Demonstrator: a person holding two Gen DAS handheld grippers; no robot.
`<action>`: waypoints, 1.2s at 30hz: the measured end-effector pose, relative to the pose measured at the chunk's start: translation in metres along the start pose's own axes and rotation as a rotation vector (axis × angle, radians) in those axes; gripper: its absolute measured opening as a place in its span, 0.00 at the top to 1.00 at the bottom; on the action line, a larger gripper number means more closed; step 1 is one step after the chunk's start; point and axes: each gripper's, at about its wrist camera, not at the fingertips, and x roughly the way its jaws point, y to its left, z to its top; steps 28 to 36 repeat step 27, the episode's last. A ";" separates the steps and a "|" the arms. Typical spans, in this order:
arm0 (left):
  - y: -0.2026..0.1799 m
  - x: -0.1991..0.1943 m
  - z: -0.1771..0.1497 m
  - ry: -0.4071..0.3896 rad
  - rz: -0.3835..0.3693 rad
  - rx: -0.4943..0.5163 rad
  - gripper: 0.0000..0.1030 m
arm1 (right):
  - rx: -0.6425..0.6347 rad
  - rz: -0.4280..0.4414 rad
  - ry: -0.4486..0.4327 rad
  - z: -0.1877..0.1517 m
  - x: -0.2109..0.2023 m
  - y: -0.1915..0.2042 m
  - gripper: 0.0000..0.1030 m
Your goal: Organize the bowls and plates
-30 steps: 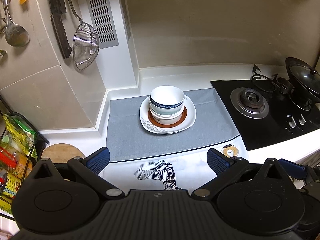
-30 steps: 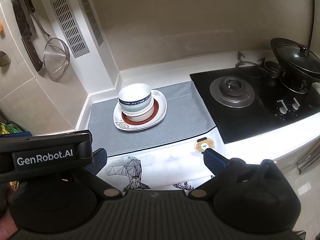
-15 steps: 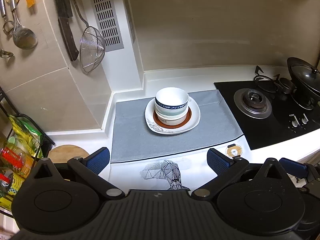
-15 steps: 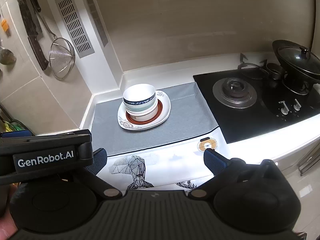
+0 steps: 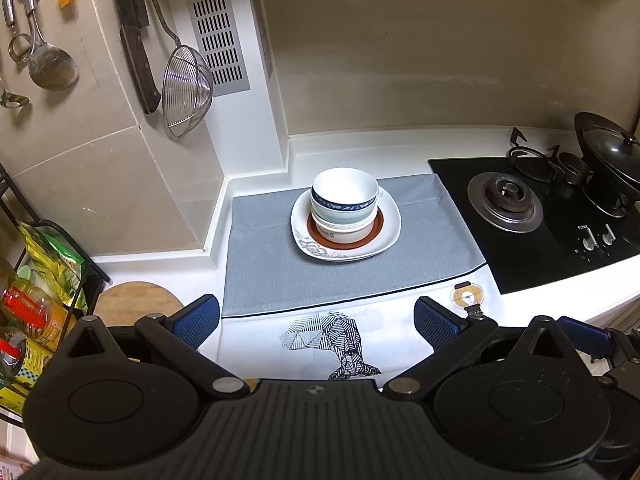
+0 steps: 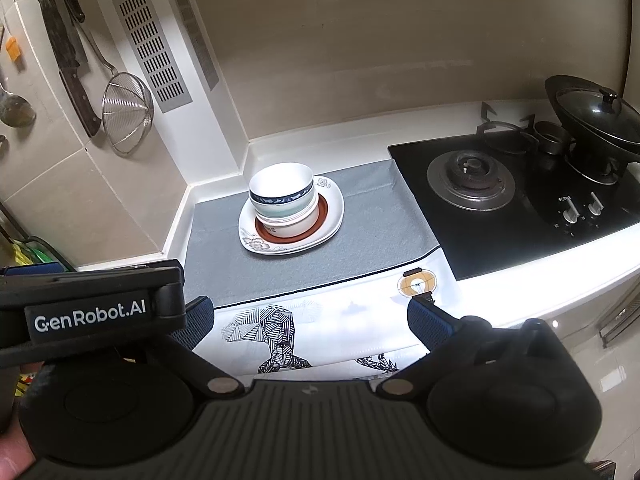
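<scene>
A stack of bowls (image 5: pixel 344 206) (image 6: pixel 282 198) stands on stacked plates: a brown-rimmed plate on a white flowered plate (image 5: pixel 386 236) (image 6: pixel 330 220). The top bowl is white with a blue band. The stack sits on a grey mat (image 5: pixel 260 256) (image 6: pixel 360 240) on the counter. My left gripper (image 5: pixel 318 322) is open and empty, well short of the stack above the counter's front edge. My right gripper (image 6: pixel 310 320) is also open and empty, near the front edge. The left gripper's body (image 6: pixel 92 308) shows at the left of the right wrist view.
A black gas hob (image 5: pixel 540 220) (image 6: pixel 500 200) with a lidded wok (image 5: pixel 608 156) (image 6: pixel 596 116) lies to the right. A strainer (image 5: pixel 186 88), knife and ladle hang on the left wall. A rack with packets (image 5: pixel 40 280) and a wooden board (image 5: pixel 136 304) stand at the left.
Both grippers have drawn back and up a little; the stack appears slightly farther and more centred. Nothing on the counter has moved. Both stay open.
</scene>
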 end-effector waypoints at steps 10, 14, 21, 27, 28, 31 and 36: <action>0.001 0.000 -0.003 -0.002 0.016 -0.002 0.00 | -0.008 0.006 0.003 0.000 0.001 0.000 0.00; -0.003 -0.001 -0.003 -0.007 0.027 0.010 0.00 | -0.008 0.010 0.007 0.000 0.002 -0.001 0.00; -0.003 0.002 -0.002 0.006 0.020 0.006 0.00 | -0.006 0.011 0.016 0.001 0.005 -0.003 0.00; 0.000 0.008 -0.001 0.009 0.023 0.022 0.00 | -0.018 0.013 0.027 0.002 0.010 -0.003 0.00; 0.000 0.008 -0.001 0.009 0.023 0.022 0.00 | -0.018 0.013 0.027 0.002 0.010 -0.003 0.00; 0.000 0.008 -0.001 0.009 0.023 0.022 0.00 | -0.018 0.013 0.027 0.002 0.010 -0.003 0.00; 0.000 0.008 -0.001 0.009 0.023 0.022 0.00 | -0.018 0.013 0.027 0.002 0.010 -0.003 0.00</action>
